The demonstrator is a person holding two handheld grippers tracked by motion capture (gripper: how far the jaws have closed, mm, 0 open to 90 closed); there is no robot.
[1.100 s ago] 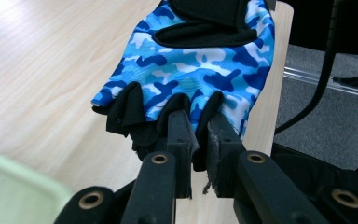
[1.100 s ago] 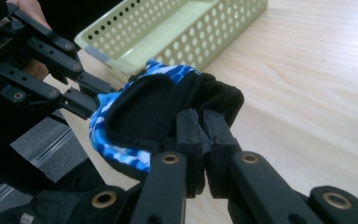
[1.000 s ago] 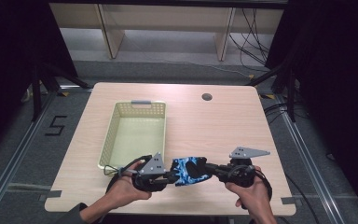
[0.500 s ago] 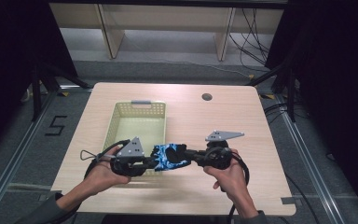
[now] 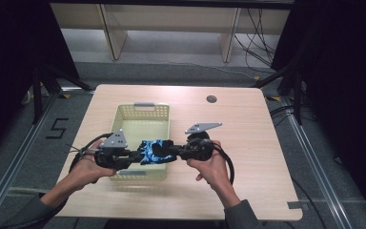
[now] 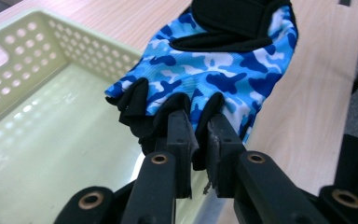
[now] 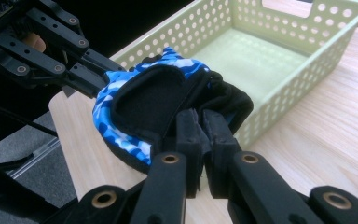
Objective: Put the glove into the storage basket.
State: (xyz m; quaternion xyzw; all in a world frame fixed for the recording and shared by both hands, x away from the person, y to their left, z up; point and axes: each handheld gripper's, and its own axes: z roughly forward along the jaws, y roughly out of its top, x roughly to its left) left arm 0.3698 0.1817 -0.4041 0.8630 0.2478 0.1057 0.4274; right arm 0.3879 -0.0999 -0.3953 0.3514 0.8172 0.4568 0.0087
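Fingers (image 6: 182,135) grip a glove (image 5: 155,151) above the wooden table (image 5: 248,124).

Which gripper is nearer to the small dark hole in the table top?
Right. The right gripper is below and left of the hole; the left gripper holds the glove farther left, over the basket.

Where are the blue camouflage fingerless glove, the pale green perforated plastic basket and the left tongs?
Blue camouflage fingerless glove (image 6: 214,70): left gripper view, back of the hand.
Pale green perforated plastic basket (image 5: 145,110): high view, far wall below the handle.
Left tongs (image 6: 200,140): left gripper view, between the fingertips.
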